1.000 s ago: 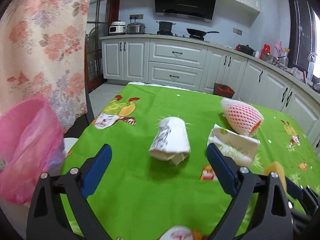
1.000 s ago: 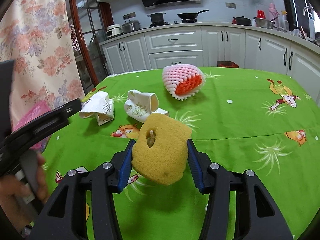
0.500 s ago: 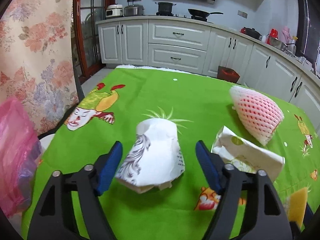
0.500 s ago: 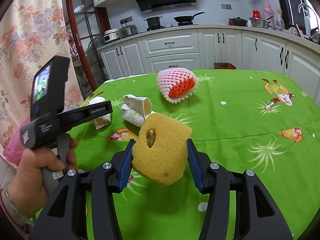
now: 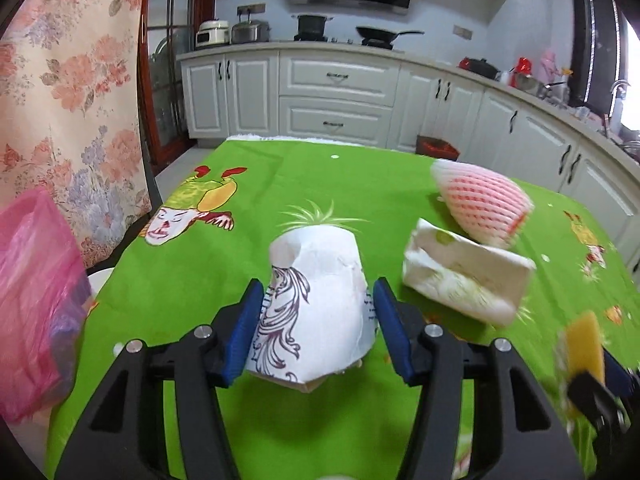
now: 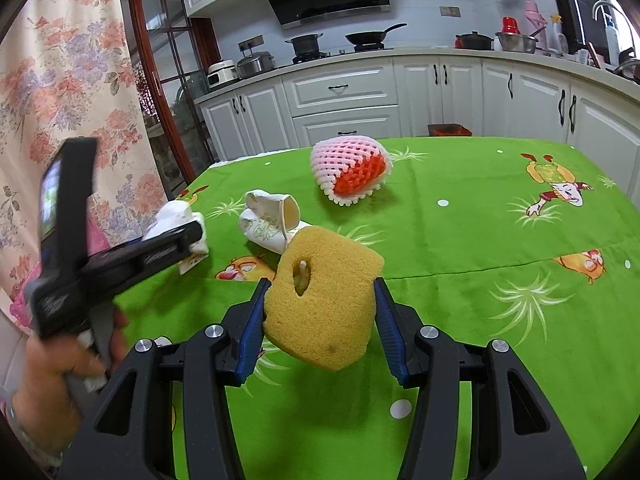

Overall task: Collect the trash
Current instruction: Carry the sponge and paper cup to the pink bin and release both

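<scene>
Green tablecloth [image 5: 240,280]; pink bag [image 5: 36,300] (contents unclear) at left edge.

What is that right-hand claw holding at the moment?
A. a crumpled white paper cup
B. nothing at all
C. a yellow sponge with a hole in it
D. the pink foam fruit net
C. In the right wrist view the right claw has both blue pads pressed against the yellow sponge, held above the green tablecloth, while the pink foam fruit net lies farther back on it.
</scene>
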The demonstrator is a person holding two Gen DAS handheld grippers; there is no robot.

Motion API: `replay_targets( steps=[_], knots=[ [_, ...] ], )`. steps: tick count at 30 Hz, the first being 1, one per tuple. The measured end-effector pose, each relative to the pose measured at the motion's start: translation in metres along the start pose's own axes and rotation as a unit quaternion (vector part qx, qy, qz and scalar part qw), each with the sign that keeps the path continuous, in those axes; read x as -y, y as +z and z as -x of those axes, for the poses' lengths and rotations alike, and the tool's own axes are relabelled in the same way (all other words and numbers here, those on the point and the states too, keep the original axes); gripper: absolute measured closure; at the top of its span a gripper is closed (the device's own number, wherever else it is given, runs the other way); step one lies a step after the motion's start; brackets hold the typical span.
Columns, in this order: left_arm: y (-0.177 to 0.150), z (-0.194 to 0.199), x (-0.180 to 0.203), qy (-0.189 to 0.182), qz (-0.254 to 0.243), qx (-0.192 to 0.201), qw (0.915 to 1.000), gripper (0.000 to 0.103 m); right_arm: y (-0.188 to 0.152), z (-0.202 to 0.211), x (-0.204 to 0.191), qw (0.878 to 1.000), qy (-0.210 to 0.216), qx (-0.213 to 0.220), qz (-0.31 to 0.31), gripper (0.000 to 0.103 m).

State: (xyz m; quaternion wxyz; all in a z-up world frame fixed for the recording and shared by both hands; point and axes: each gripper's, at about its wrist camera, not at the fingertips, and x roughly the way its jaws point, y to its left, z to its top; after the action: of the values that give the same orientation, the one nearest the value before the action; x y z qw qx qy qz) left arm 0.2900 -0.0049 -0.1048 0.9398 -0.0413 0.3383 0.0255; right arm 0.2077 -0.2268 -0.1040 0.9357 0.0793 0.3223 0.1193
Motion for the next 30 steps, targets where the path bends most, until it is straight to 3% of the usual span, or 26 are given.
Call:
replay_targets(
  steps=[16,30],
  knots=[
    [-0.056,0.098,0.006,-0.003,-0.039,0.090,0.9952,0.048,-0.006,0.011,-0.007,1.000,0.007,0.006,0.027,0.054],
    [-0.079,0.139,-0.010,-0.001,-0.031,0.131,0.9909,0.048,-0.017,0.034,-0.029,0.997,0.030,0.025,0.069,0.054]
  ],
)
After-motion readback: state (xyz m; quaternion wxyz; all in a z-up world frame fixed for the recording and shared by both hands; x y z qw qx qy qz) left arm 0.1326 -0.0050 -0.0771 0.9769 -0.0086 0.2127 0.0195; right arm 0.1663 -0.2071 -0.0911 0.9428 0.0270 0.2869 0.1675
